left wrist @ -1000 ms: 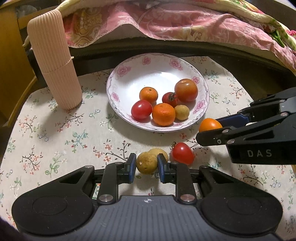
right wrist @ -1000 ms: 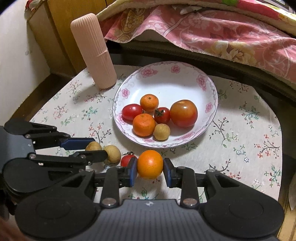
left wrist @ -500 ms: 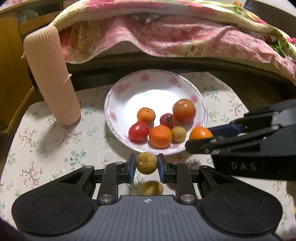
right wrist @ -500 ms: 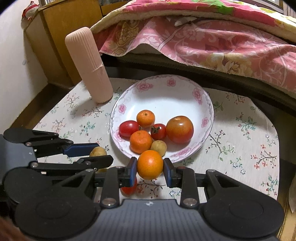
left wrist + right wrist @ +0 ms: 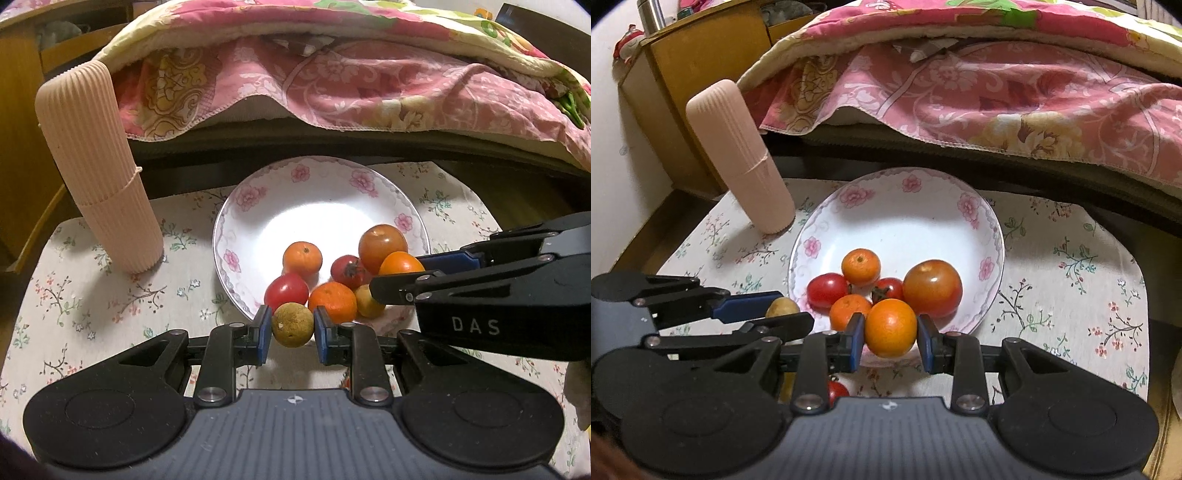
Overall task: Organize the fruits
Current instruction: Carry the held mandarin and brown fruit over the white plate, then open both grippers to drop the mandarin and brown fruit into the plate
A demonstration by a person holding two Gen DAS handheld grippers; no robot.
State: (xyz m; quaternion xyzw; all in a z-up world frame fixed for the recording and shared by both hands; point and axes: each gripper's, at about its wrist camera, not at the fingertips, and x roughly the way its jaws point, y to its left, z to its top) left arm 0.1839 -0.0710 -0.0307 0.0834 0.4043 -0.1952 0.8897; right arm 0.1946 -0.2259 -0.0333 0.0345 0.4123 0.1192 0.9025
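Carry-to-plate step; my left hand-held gripper (image 5: 292, 329) clamped on brown fruit (image 5: 292, 325) at plate (image 5: 236, 236) near rim; right hand-held gripper (image 5: 891, 339) clamped on orange (image 5: 891, 328) above near rim; next: move both over bare middle, lower, part fingers gently; red tomato (image 5: 837, 392) waits on desk (image 5: 1071, 280).

Your two views were warmly and fairly dimly lit from above. Glare whitened the plate's (image 5: 236, 236) centre, and the ribbed cup (image 5: 99, 177) cast a soft shadow on the desk (image 5: 85, 295). Fisheye bending curved the edges, corners fell black, and focus stayed reasonably sharp.
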